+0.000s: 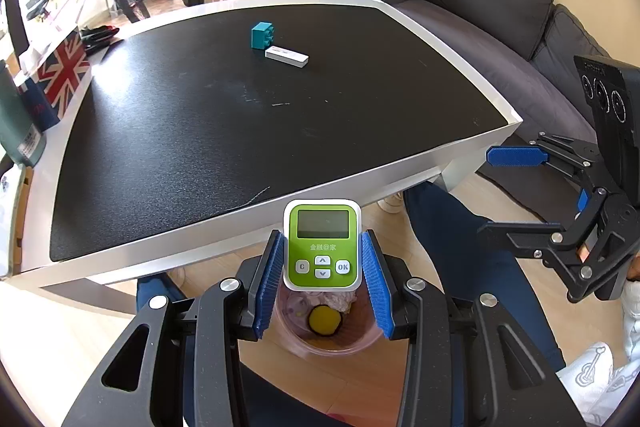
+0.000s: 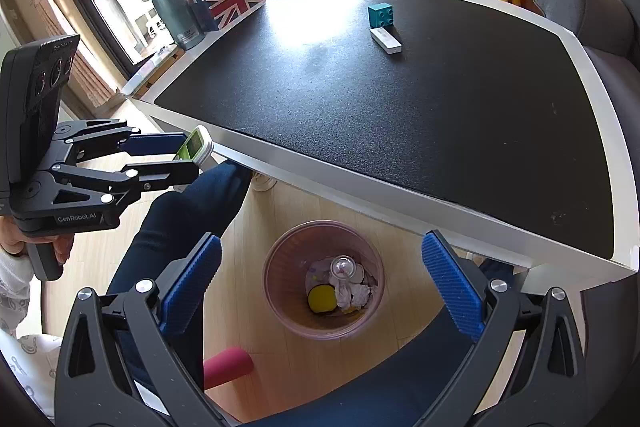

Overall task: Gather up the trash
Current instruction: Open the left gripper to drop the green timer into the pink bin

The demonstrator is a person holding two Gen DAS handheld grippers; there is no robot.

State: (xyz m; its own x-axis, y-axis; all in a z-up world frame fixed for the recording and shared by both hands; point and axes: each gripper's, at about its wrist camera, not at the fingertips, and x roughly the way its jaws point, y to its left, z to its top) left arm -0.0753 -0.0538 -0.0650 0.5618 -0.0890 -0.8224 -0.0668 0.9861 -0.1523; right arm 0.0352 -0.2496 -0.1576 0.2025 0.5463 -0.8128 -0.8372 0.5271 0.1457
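Left gripper (image 1: pixel 322 267): clenched on green device (image 1: pixel 322 245), grey screen, white rim, four buttons.
Right gripper (image 2: pixel 320 283): released, above pink bin (image 2: pixel 280 311).

Pink bin (image 1: pixel 328 343): near rim hidden behind green device (image 1: pixel 322 245), sides behind left gripper's pads (image 1: pixel 378 287). Device legend: too small to read. Flag box (image 1: pixel 64 71): cut at 9 o'clock. Bin's crumpled contents (image 2: pixel 354 293): indistinct.

On the desk (image 2: pixel 400 115): block (image 2: pixel 381 15) touching the test cassette (image 2: pixel 386 41) just in front. Flag box (image 2: pixel 234 1) and flask (image 2: pixel 176 15) at the left edge. On the floor before the desk: bin (image 2: pixel 323 279), holding a bulb (image 2: pixel 343 265) and crumpled tissue (image 2: pixel 354 294).
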